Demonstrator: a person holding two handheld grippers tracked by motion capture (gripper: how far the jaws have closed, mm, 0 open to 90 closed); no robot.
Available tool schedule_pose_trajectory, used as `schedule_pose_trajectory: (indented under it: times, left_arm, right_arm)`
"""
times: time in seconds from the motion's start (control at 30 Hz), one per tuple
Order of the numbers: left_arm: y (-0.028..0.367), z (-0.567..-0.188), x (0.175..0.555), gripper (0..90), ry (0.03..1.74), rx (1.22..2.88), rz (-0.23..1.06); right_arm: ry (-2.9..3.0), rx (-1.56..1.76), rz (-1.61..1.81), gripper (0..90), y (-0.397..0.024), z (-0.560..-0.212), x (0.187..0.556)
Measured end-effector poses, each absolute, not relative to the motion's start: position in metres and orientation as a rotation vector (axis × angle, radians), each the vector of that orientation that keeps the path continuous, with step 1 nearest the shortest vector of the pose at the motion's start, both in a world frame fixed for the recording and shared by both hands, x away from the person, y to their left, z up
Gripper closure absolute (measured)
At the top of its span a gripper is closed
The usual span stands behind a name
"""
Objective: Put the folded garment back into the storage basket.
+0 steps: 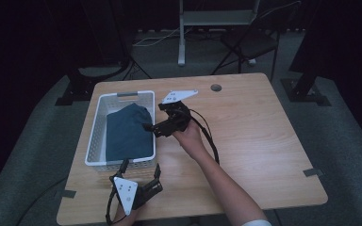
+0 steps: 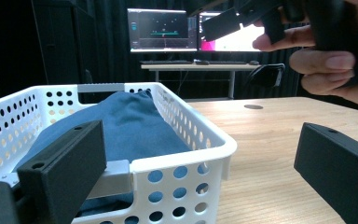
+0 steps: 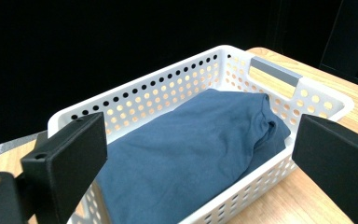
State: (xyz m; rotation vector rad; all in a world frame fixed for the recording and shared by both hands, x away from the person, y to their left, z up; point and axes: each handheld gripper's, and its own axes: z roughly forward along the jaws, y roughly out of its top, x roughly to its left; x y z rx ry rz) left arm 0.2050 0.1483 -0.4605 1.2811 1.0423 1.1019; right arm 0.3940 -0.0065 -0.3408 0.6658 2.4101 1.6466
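Folded blue garment (image 1: 128,133) lies inside the white perforated basket (image 1: 94,136) at the tabletop's (image 1: 254,141) left. Right claw (image 1: 156,126) hovers over the basket's right rim, jaws wide and empty; left claw (image 1: 140,172), also wide, sits at the near end. Judged step: garment placed; next, probably withdrawing or moving the basket.

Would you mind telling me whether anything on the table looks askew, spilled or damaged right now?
Nothing stands out. The blue cloth lies folded inside the white basket, which sits flat on the table and looks intact. Both grippers, left and right, are open and hold nothing.
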Motion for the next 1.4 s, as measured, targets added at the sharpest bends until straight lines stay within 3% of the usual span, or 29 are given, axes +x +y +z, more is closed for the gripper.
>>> schedule_pose_trajectory:
  times: [1.4]
  left_arm:
    - [0.148,-0.460,0.205,3.5,1.043,1.283,1.101]
  right_arm:
    - [2.278,0.756,1.541,3.2,-0.091,-0.329,0.354]
